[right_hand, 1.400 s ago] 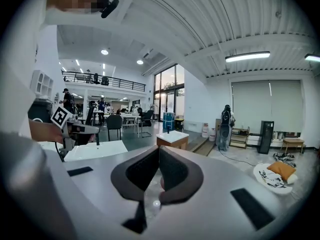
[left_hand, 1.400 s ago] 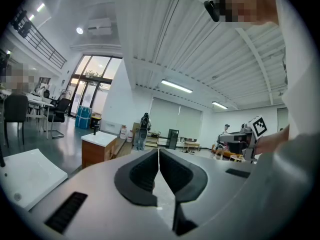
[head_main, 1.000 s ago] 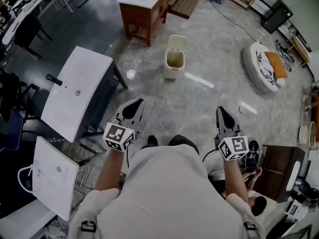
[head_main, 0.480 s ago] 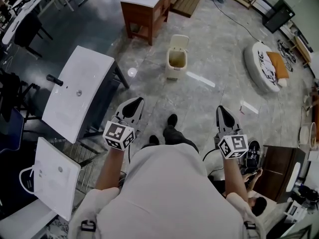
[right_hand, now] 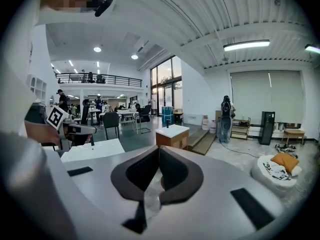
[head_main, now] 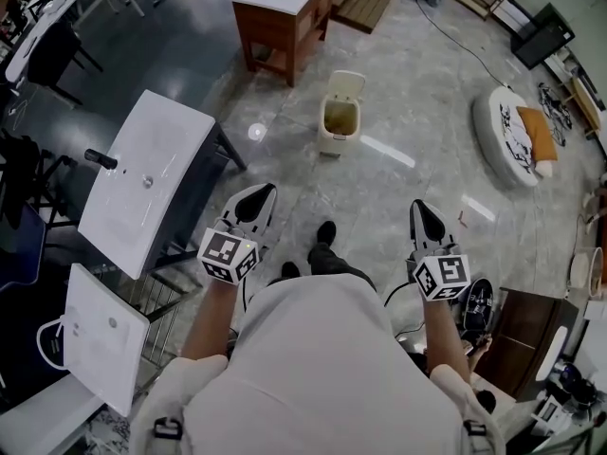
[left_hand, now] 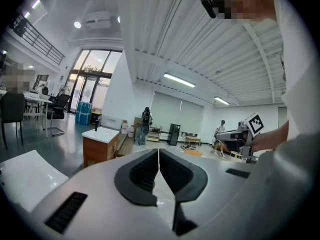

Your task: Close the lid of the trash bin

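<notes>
- Far left in the head view: a white sink top (head_main: 142, 183) sits tilted on a dark frame, with a second white slab (head_main: 100, 335) lower down, nearer the person.
- Left gripper (head_main: 256, 197) is held out in front of the person. Its own view shows the jaws pressed together at the tips with nothing between them – totally empty (left_hand: 158, 156).
- Middle, further out: a wooden cabinet (head_main: 285, 12) with a white top. Just past it on the grey marble floor (head_main: 398, 197) stands the trash bin (head_main: 339, 121), cream coloured.
- The bin's lid (head_main: 346, 85) is flipped up and standing open, so you can see down inside. The bin is well apart from both grippers, up ahead and roughly between them.
- The person's dark shoe (head_main: 325, 231) pokes out between the two grippers.
- Right gripper (head_main: 423, 214) – same deal, jaws closed tip to tip and holding nothing (right_hand: 158, 153).
- Far right: a round white cushion (head_main: 507, 140) on the floor with an orange pillow (head_main: 537, 131) on it.
</notes>
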A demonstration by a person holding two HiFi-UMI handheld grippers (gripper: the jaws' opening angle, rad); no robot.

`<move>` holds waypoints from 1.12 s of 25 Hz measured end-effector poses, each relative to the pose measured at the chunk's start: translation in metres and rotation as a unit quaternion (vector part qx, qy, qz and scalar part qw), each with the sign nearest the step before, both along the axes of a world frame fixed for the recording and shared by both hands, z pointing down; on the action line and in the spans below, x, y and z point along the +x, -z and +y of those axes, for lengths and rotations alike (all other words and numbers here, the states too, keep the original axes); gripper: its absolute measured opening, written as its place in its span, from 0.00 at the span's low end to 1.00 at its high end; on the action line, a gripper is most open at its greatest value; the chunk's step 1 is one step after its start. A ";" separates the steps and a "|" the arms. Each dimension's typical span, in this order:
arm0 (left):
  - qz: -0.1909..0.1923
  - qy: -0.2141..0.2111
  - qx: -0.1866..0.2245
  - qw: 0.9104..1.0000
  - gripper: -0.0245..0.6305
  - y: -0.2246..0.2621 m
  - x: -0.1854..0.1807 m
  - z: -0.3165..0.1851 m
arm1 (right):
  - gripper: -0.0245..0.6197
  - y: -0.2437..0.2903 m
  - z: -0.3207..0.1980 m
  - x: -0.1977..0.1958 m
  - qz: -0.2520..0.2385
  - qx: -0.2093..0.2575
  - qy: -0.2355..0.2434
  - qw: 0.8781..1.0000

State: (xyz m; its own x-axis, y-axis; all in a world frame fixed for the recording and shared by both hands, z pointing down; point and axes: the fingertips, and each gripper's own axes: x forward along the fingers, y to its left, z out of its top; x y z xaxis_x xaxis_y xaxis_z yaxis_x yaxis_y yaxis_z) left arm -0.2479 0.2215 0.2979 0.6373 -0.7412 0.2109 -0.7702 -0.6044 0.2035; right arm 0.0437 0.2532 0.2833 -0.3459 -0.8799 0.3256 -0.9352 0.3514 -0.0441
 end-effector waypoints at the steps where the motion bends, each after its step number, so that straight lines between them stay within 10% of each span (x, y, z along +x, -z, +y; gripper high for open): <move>1: 0.000 0.001 -0.002 1.000 0.07 -0.002 0.003 -0.007 | 0.08 -0.001 -0.008 0.002 0.000 -0.001 0.002 1.000; 28: -0.016 0.014 -0.022 1.000 0.07 -0.022 0.110 -0.150 | 0.08 -0.034 -0.169 0.078 0.005 -0.026 0.065 0.998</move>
State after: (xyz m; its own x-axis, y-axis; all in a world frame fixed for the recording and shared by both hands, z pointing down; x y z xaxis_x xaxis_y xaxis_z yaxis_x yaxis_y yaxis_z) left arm -0.1379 0.0711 0.3195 0.6086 -0.7484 0.2636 -0.7934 -0.5734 0.2041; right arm 0.1220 0.0841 0.3175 -0.4524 -0.8093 0.3746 -0.8823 0.4673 -0.0559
